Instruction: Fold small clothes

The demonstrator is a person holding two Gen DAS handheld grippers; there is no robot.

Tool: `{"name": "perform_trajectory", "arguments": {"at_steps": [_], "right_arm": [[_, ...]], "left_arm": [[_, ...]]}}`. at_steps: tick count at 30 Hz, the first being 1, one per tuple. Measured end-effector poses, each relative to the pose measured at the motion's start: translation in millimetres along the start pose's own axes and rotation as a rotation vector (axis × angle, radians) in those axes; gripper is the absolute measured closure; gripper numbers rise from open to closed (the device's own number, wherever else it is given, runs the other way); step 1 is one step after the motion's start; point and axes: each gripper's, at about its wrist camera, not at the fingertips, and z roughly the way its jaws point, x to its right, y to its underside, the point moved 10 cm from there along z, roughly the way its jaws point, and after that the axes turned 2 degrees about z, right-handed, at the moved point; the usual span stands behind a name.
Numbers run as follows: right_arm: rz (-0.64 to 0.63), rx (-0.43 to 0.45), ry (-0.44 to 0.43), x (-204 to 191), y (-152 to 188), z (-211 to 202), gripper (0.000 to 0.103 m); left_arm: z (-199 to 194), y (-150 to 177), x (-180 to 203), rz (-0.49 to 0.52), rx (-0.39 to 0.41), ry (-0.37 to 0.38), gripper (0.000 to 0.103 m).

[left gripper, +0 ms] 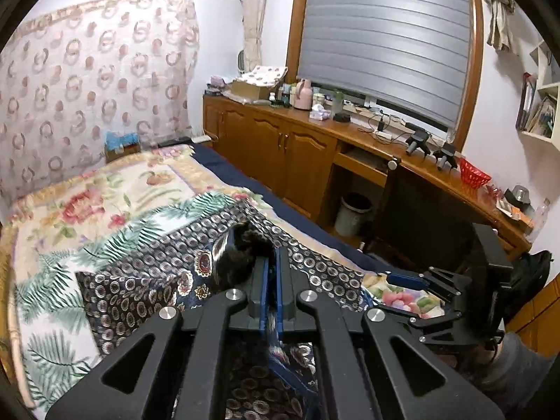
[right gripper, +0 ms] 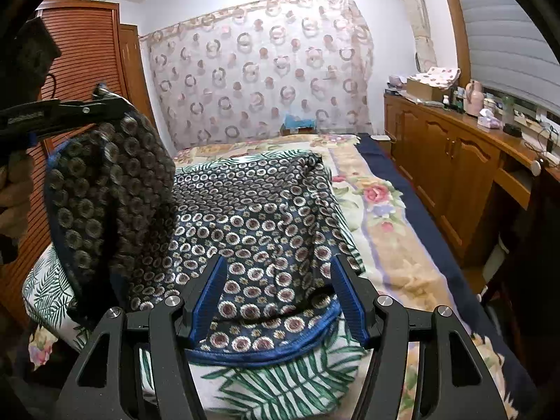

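Observation:
A dark garment (right gripper: 262, 210) printed with small rings and edged in blue lies spread on a palm-leaf cloth (right gripper: 280, 385) on the bed. My left gripper (left gripper: 272, 262) is shut on a bunched edge of the garment (left gripper: 133, 301). In the right wrist view the left gripper (right gripper: 101, 103) is raised at the upper left, and a flap of the garment hangs from it. My right gripper (right gripper: 278, 260) stands open low over the near blue hem, with cloth lying between its blue pads (right gripper: 210, 297). In the left wrist view the right gripper (left gripper: 413, 281) is seen at the lower right.
The bed has a floral blanket (right gripper: 385, 192) and a navy edge (right gripper: 420, 203). A long wooden cabinet (left gripper: 280, 147) with cluttered top runs along the right, with a waste bin (left gripper: 351, 213) under it. A slatted wardrobe (right gripper: 80, 52) stands left of the bed. A patterned curtain (right gripper: 259, 77) hangs behind.

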Motion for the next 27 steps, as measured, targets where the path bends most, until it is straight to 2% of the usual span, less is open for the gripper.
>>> {"name": "perform_trajectory", "arguments": {"at_steps": [1, 2, 3, 5, 6, 8, 10, 11, 12, 17, 23, 27], "right_arm": [[0.0, -0.003, 0.003, -1, 0, 0, 0.039], [0.001, -0.006, 0.004, 0, 1, 0, 0.039], [0.002, -0.009, 0.007, 1, 3, 1, 0.039], [0.008, -0.011, 0.006, 6, 0, 1, 0.039], [0.01, -0.011, 0.007, 6, 0, 1, 0.039], [0.011, -0.01, 0.007, 5, -4, 0, 0.039], [0.008, -0.011, 0.007, 3, -6, -1, 0.039], [0.005, -0.012, 0.005, 2, -7, 0, 0.039], [-0.001, -0.014, 0.003, 1, -8, 0, 0.039], [-0.031, -0.022, -0.016, -11, -15, 7, 0.039], [-0.075, -0.04, -0.061, -38, -26, 21, 0.039], [-0.113, -0.058, -0.109, -65, -36, 37, 0.039]], "left_arm": [[3, 3, 1, -0.002, -0.01, 0.003, 0.1], [3, 5, 0, -0.001, -0.019, -0.003, 0.093], [1, 8, -2, 0.002, -0.021, -0.01, 0.079], [-2, 10, -4, 0.0, -0.014, -0.014, 0.068], [-3, 10, -4, -0.001, -0.011, -0.017, 0.063], [-8, 14, -10, 0.002, -0.008, -0.034, 0.062], [-14, 22, -20, 0.003, -0.009, -0.052, 0.046], [-16, 26, -25, 0.0, -0.009, -0.056, 0.03], [-19, 31, -30, -0.003, -0.012, -0.059, 0.022], [-30, 64, -67, -0.027, -0.037, -0.149, 0.022], [-49, 101, -102, -0.107, -0.048, -0.213, 0.022], [-67, 116, -122, -0.157, -0.028, -0.252, 0.022]]}}
